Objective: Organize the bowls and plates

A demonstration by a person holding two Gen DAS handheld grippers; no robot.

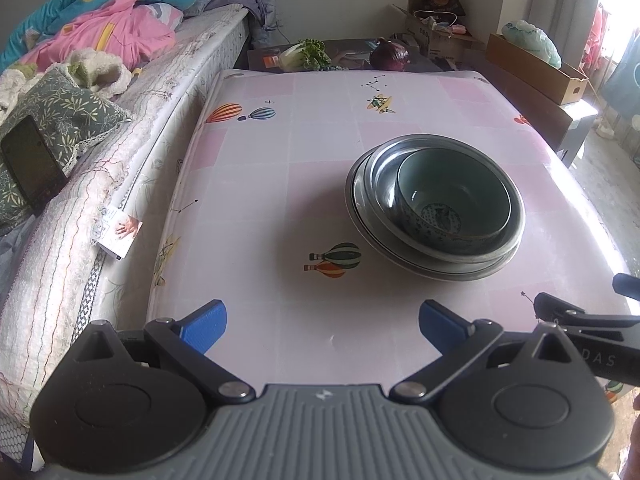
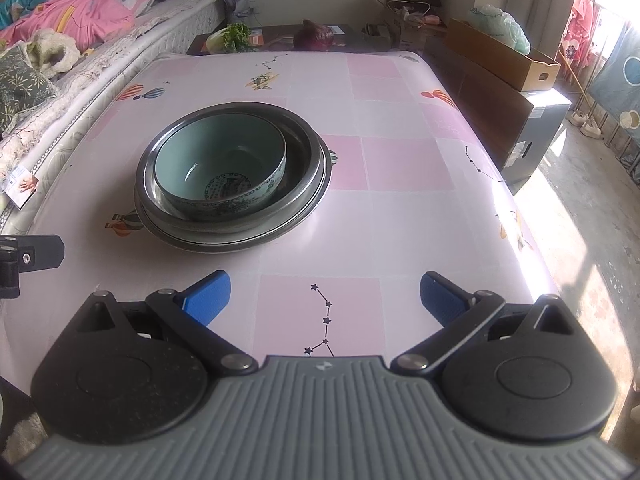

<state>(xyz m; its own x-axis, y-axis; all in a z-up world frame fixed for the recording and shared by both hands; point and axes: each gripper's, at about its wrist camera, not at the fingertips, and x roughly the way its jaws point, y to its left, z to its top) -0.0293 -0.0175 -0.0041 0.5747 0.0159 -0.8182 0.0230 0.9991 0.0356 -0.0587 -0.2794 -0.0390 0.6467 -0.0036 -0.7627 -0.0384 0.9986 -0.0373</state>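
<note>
A green ceramic bowl (image 2: 220, 168) is nested in a metal bowl (image 2: 304, 148) on stacked plates (image 2: 224, 240), gathered mid-worktop (image 2: 400, 220), apparently so the set takes 1 footprint and the task looks nearly done. The left gripper (image 1: 322, 320) and right gripper (image 2: 325, 298) are held near the front edge with fingers (image 2: 208, 294) spread and empty. Bare surface is left all round the stack, though a bed (image 1: 60, 220) lies touching the left side.

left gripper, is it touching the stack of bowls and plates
Apart. The left wrist view shows bare tablecloth between the open left gripper and the stack of bowls and plates.
</note>
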